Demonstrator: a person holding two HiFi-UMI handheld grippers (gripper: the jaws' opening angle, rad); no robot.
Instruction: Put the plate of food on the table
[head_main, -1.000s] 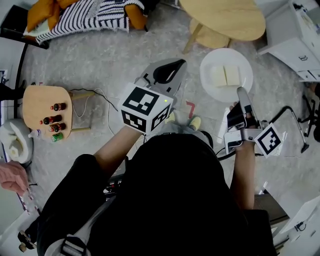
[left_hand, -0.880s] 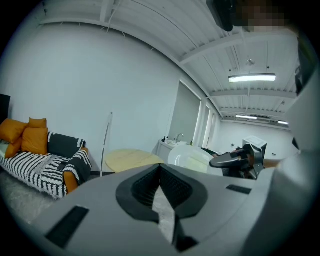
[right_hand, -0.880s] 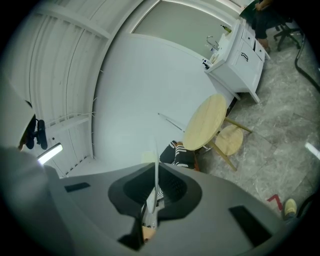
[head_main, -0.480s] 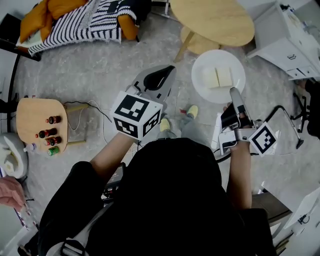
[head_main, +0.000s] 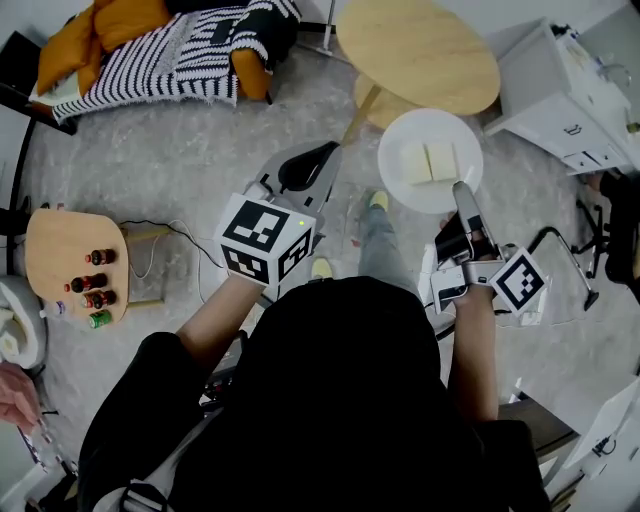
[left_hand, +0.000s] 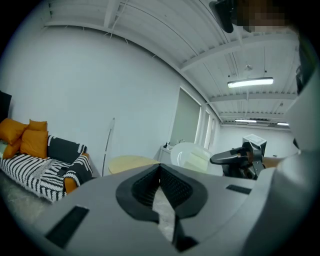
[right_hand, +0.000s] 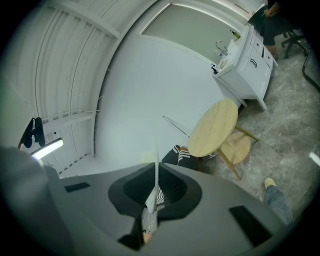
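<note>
We see the right claw (head_main: 461, 190) pinching the plate (head_main: 405, 135) by its near rim. The two jaws are pressed on the white edge, and in the right gripper view the plate (right_hand: 155, 151) shows edge-on as a thin pale line running up from between the jaws of that claw (right_hand: 157, 169). The plate stretches forward from the fingertips and hangs in the air over the grey floor (head_main: 200, 150). The food (head_main: 415, 163) (two pale square pieces, side by side) lies near its middle. In the head view the plate's far rim sits just beside the near edge of the round table (head_main: 415, 45) and partly over a smaller wooden disc (head_main: 375, 100) below the tabletop; it is not resting on the table.

The left claw (head_main: 331, 149) is held out to the left of the plate, apart from it, with its jaws pressed together and nothing between them — the left gripper view shows only floor past the tips of this claw (left_hand: 160, 166). In that same view we find the plate (left_hand: 187, 152) off to the right, with the right claw (left_hand: 215, 160) at its rim and the table (left_hand: 131, 163) further left.

Farther off, a sofa (head_main: 170, 50) with a striped cover and orange cushions stands at the top left — and a small side table (head_main: 60, 235) bearing a few bottles (head_main: 92, 284) sits well apart at the left.
</note>
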